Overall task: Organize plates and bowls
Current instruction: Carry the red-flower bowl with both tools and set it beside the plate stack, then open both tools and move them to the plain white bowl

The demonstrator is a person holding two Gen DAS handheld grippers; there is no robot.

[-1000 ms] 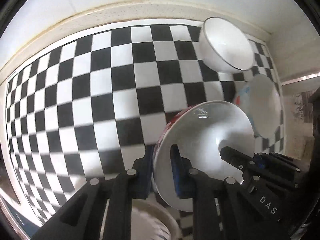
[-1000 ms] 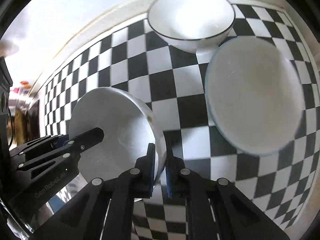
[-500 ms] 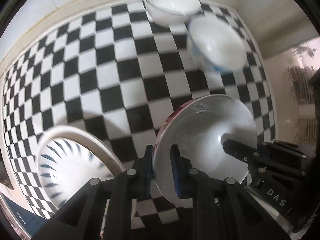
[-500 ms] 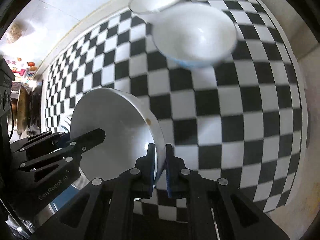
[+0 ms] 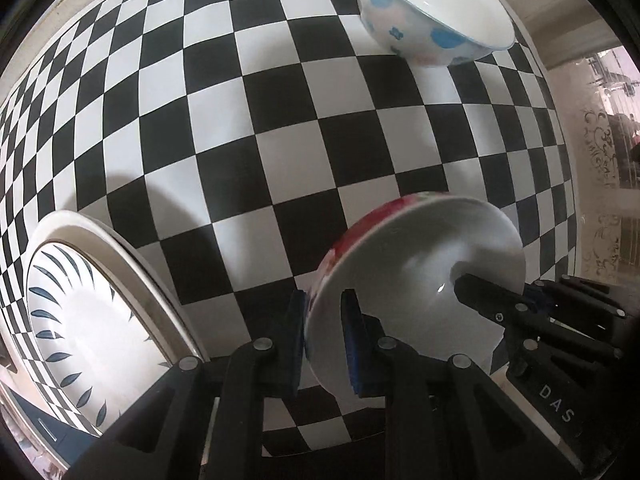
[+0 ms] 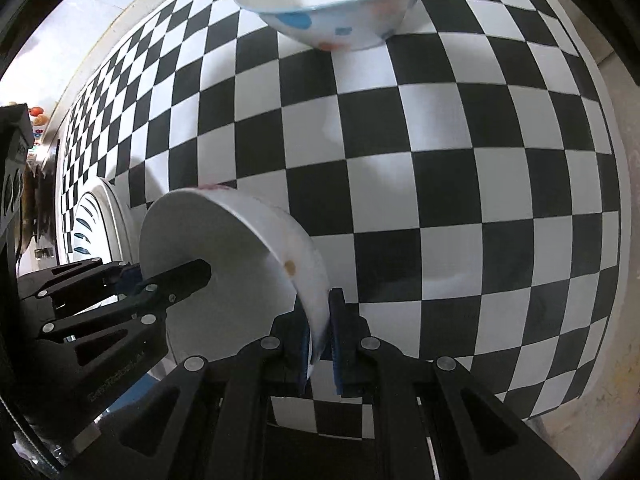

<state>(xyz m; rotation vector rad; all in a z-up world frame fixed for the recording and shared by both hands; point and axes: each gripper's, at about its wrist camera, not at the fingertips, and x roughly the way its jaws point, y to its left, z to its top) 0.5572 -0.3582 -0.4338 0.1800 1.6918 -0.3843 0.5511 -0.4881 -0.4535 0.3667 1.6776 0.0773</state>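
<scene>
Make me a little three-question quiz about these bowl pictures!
1. True or false: both grippers pinch the same white bowl with red flowers.
2. What pattern covers the tabletop?
3. The blue-spotted white bowl is: A) held in a gripper, B) standing on the table, C) upside down.

Key: 1 true: the left gripper and right gripper each clamp its rim. 2 black-and-white checks. 3 B.

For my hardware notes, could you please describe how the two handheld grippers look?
Both the left gripper and the right gripper are matte black, with angular linkage arms, round silver pivot screws and blue pads lining the fingers. The right one carries white lettering reading DAS; the left's embossed lettering is too blurred to read.
</scene>
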